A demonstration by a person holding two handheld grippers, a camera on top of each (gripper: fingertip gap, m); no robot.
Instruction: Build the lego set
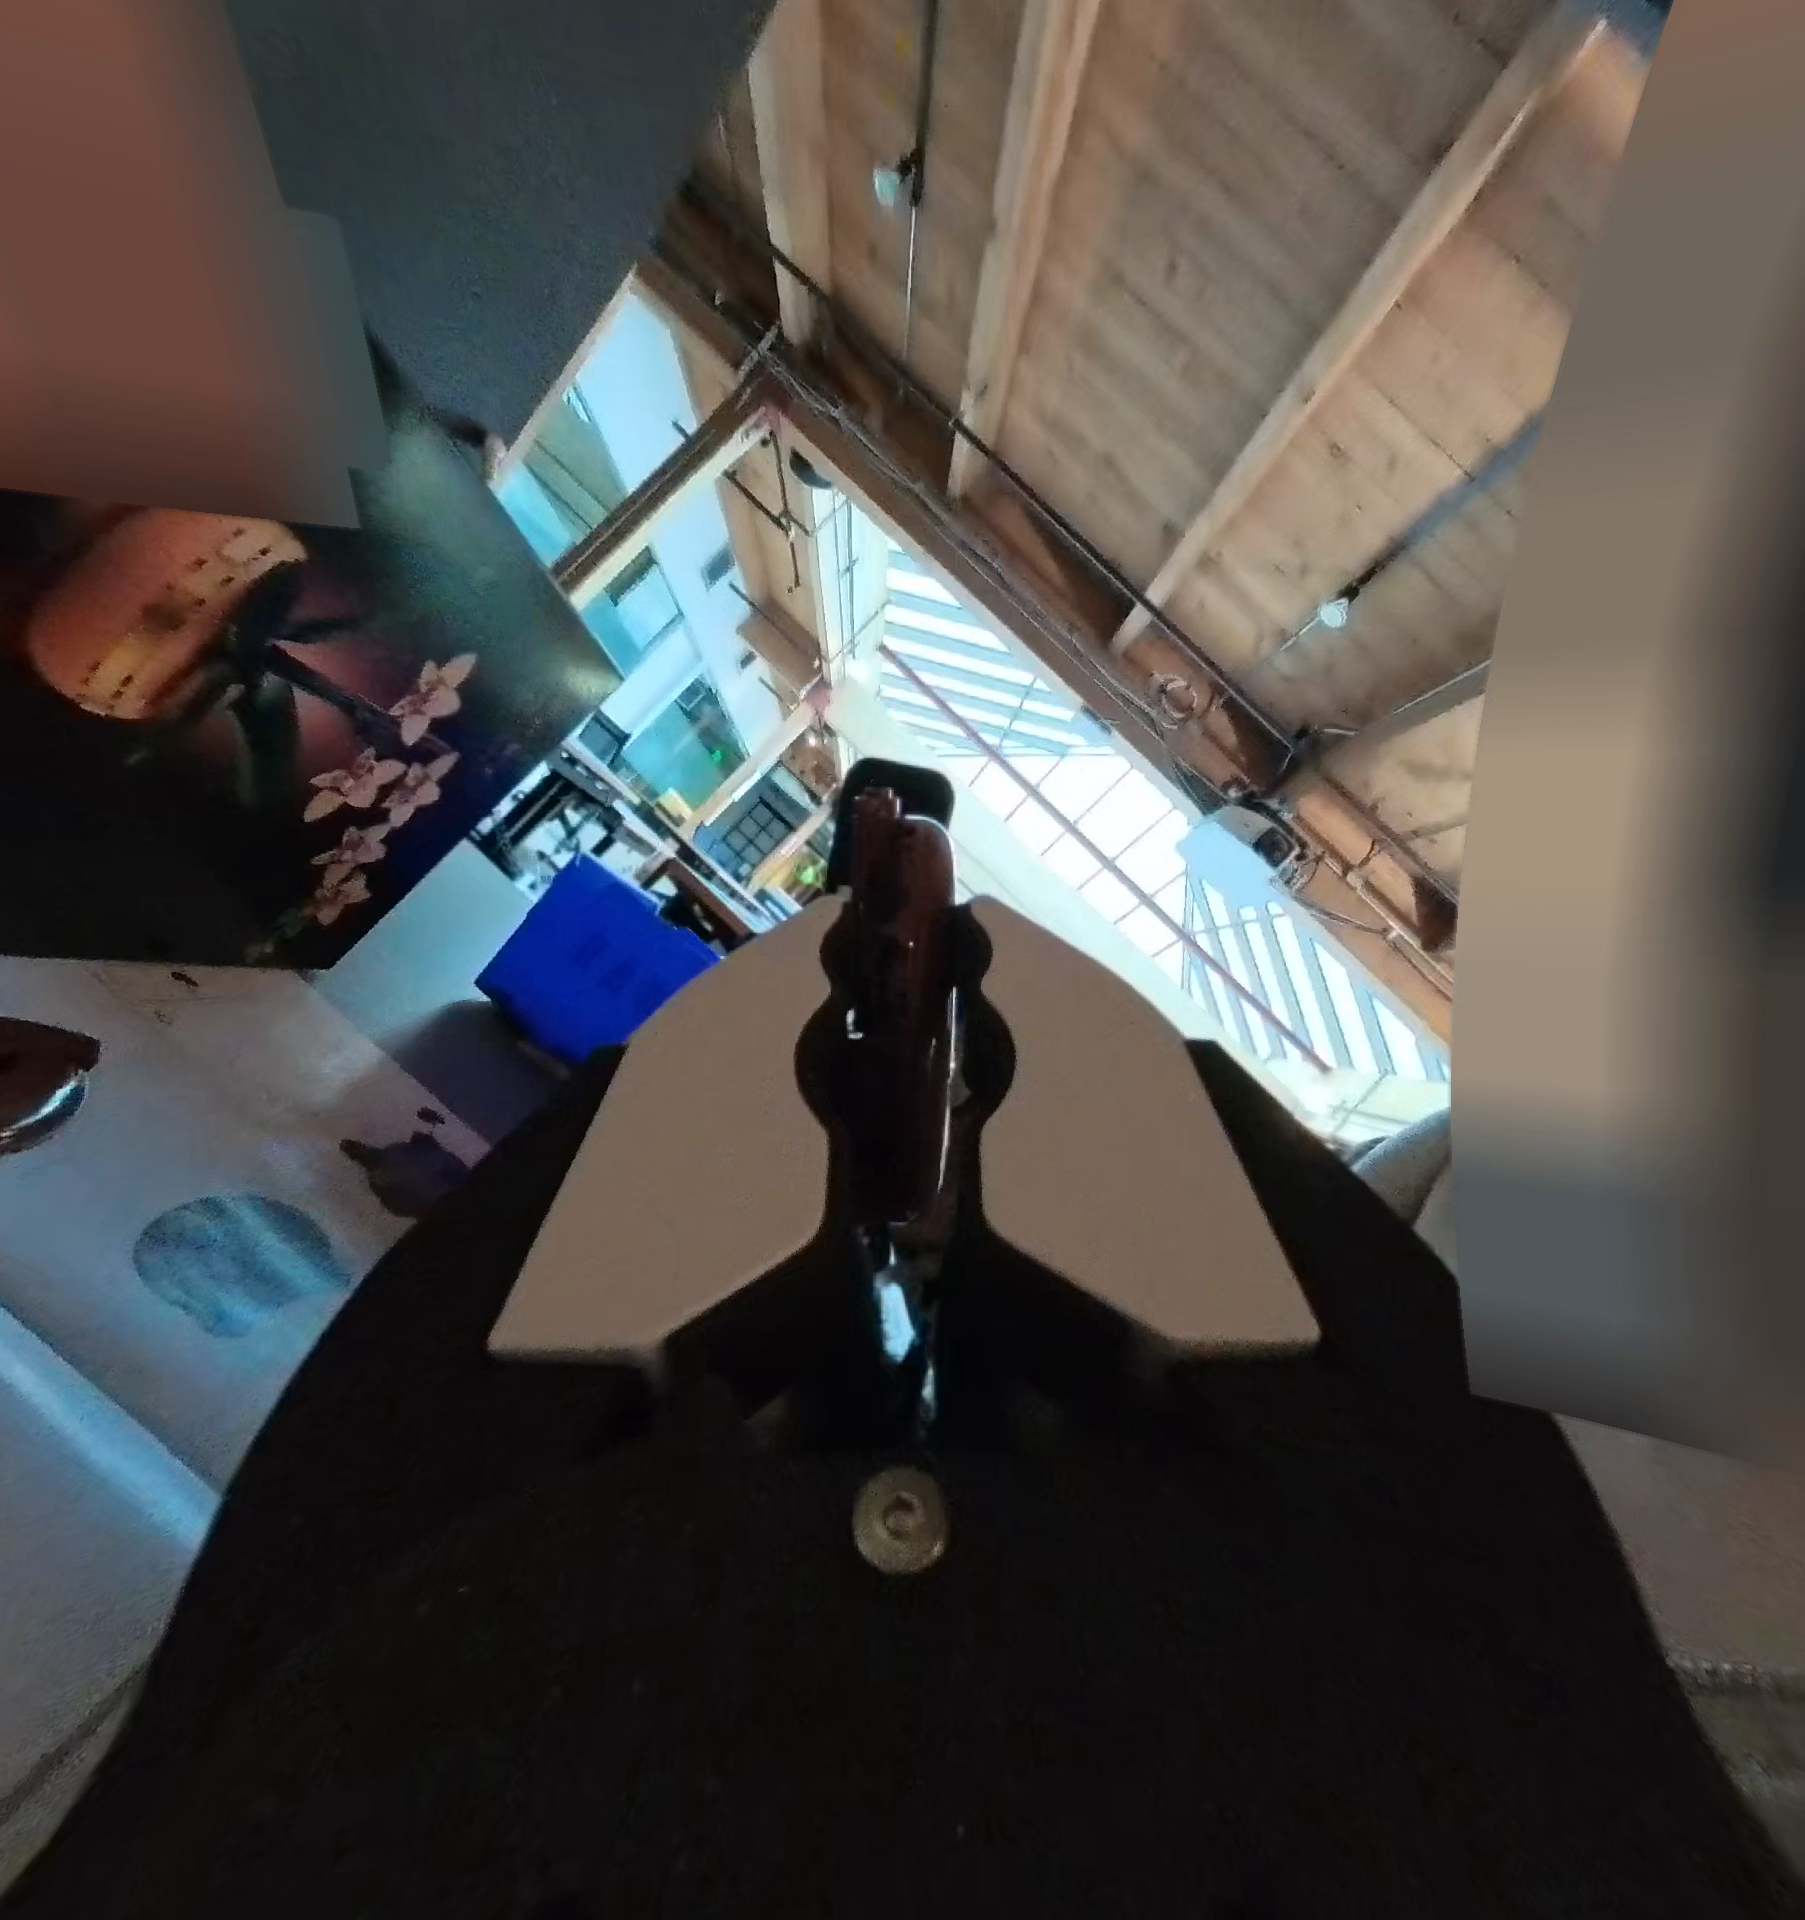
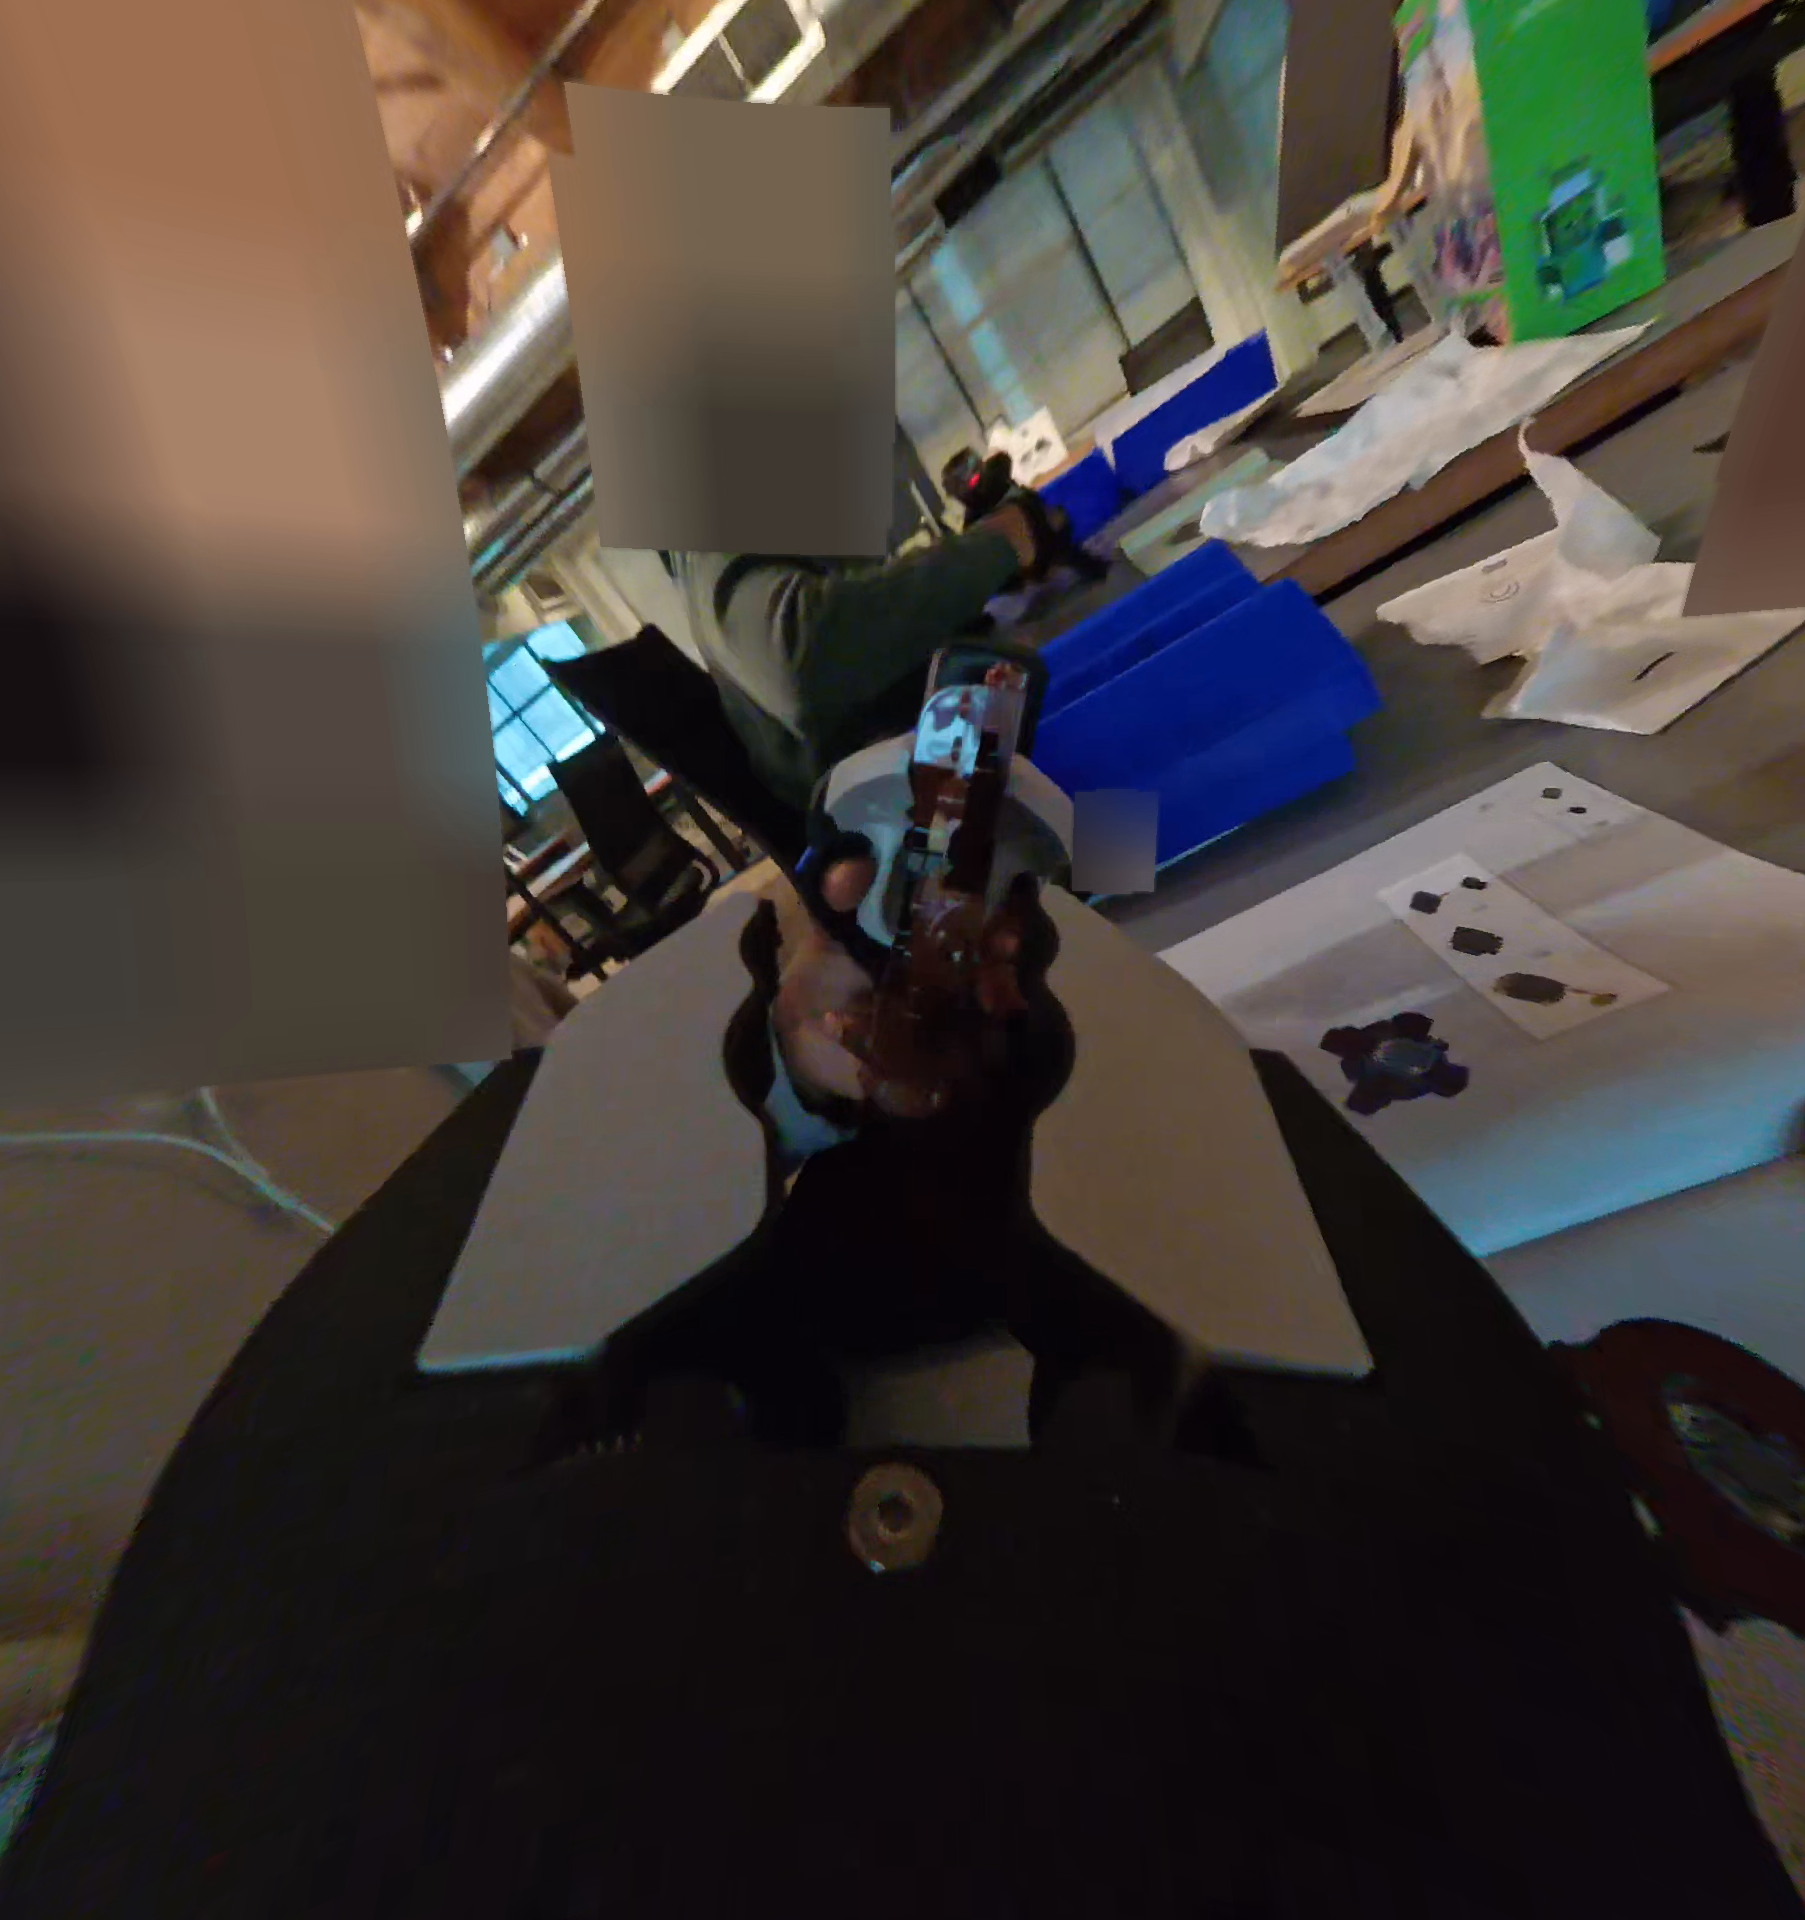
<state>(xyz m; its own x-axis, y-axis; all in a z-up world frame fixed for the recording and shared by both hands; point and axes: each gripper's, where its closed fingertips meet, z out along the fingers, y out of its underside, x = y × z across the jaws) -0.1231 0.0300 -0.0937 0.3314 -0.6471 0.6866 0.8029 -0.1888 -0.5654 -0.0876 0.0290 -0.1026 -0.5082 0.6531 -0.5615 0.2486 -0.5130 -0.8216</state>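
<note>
In the left wrist view my left gripper [image 1: 903, 914] points up at the wooden ceiling. It is shut on a thin flat tool [image 1: 898, 987] smeared with brown, which has a black rounded end. In the right wrist view the same smeared tool [image 2: 939, 966] stands between the fingers of my right gripper [image 2: 903, 914]. Those fingers are apart: a gap on the left side shows a hand [image 2: 815, 1018] through it. The left gripper [image 2: 939, 821], with grey fingers [image 2: 856, 800], faces the right one and clamps the tool.
A white sheet [image 2: 1500, 1143] with brown stains covers the table. Blue bins [image 2: 1210, 707], crumpled white paper [image 2: 1397, 457] and a green box [image 2: 1573, 166] lie beyond. A brown-smeared round thing [image 2: 1729, 1455] is at lower right. A flower-printed box [image 1: 202, 727] is on the left. The tips of one gripper are about 4 centimeters away from the tips of the other.
</note>
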